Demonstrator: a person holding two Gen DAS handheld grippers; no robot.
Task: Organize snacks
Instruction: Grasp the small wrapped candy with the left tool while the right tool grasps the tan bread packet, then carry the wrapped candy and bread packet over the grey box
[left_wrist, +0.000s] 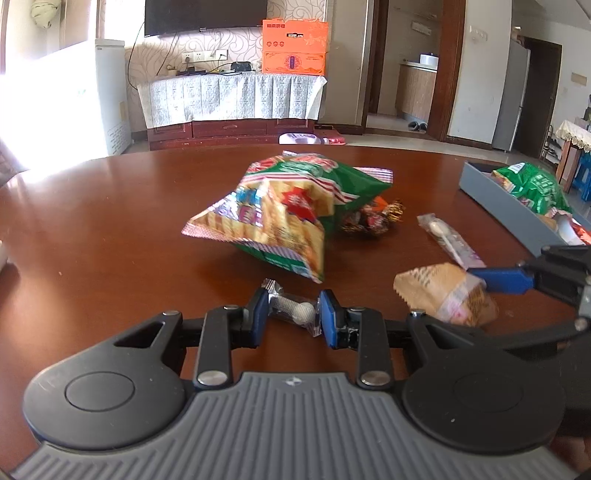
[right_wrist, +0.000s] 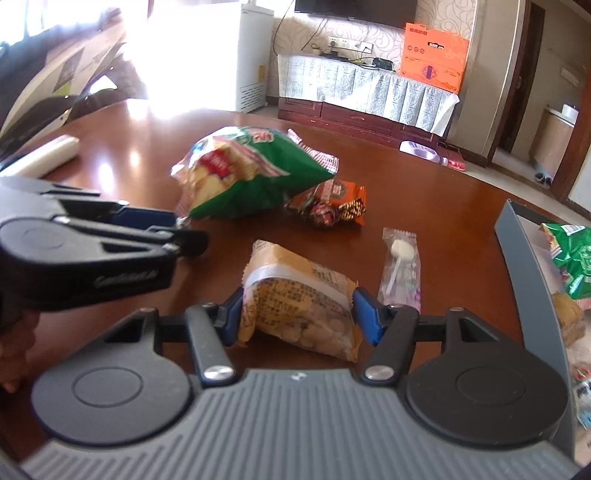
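Observation:
My left gripper (left_wrist: 293, 314) is shut on a small clear-wrapped white candy (left_wrist: 295, 312) just above the brown table (left_wrist: 110, 221). My right gripper (right_wrist: 299, 314) is shut on a tan snack packet (right_wrist: 299, 295), which also shows in the left wrist view (left_wrist: 443, 291). A big green cracker bag (left_wrist: 291, 210) lies at the table's middle, also in the right wrist view (right_wrist: 251, 173). Foil-wrapped candies (right_wrist: 332, 206) lie beside it. A wrapped white lollipop (right_wrist: 400, 266) lies right of the tan packet. The grey tray (right_wrist: 532, 280) at the right holds a green bag (right_wrist: 570, 258) and other snacks.
A white roll (right_wrist: 44, 155) lies at the table's far left edge. The left gripper shows in the right wrist view (right_wrist: 177, 229), close to the green bag. Beyond the table stand a cloth-covered cabinet (left_wrist: 229, 96) and an orange box (left_wrist: 295, 46).

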